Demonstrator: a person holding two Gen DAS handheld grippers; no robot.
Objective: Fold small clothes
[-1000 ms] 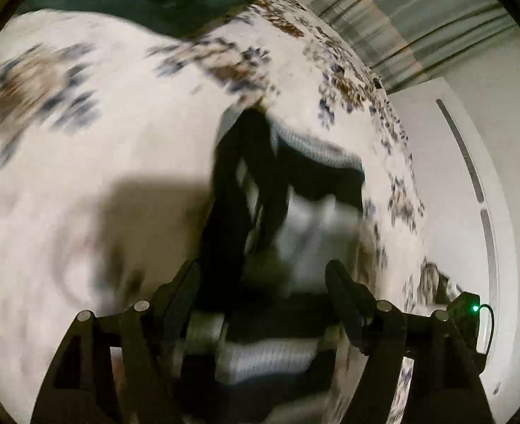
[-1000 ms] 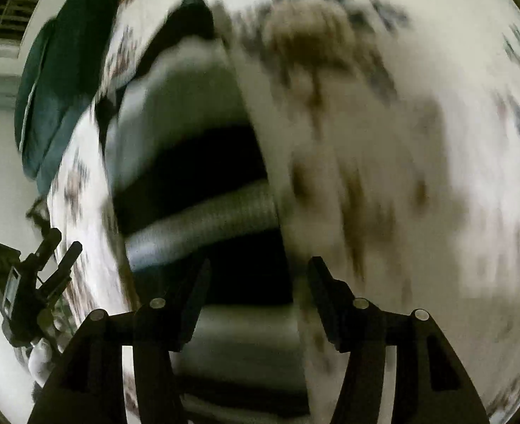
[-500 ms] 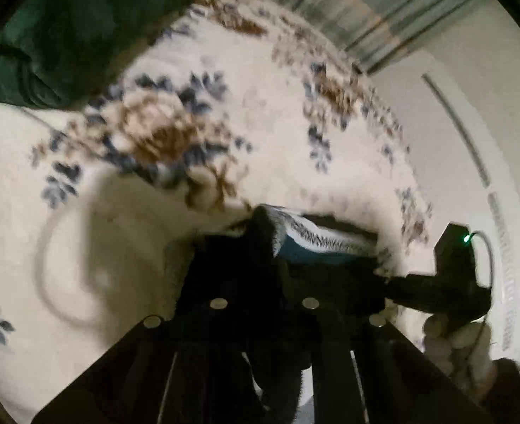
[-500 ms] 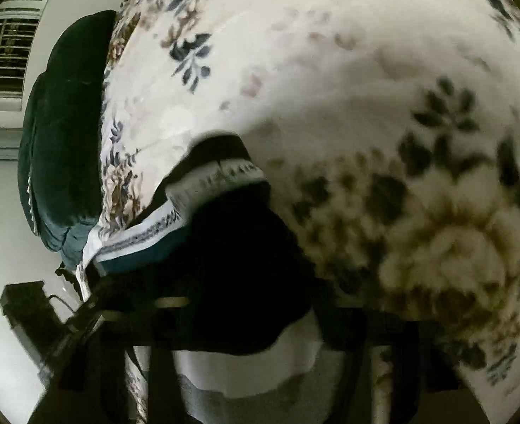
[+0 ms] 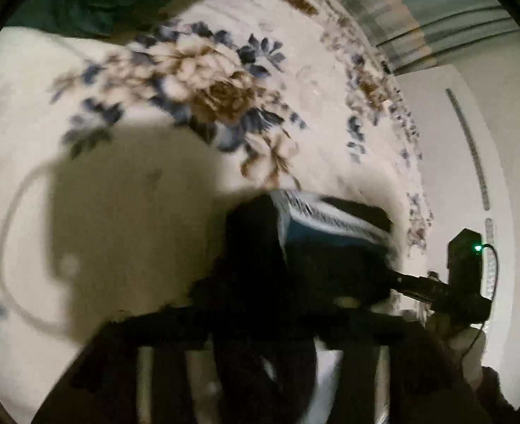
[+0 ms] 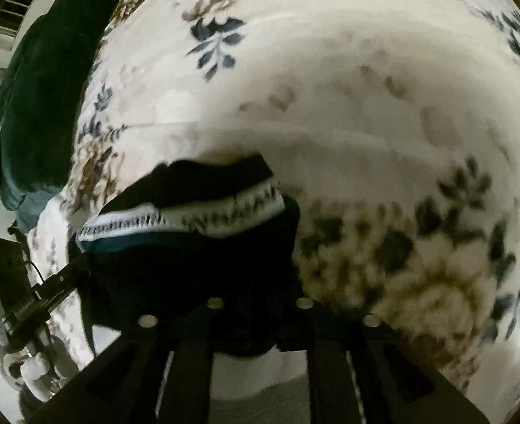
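Dark striped knit garment with a white patterned band, no legible writing, clamped by left gripper and right gripper. Floral cream bedspread beneath. Striped curtain in left view only.

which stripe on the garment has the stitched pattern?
The white band, along the folded edge: dark zigzag marks run its length. The teal stripe beneath it is plain.

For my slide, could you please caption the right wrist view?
Right gripper holds a dark garment above a floral bedspread.
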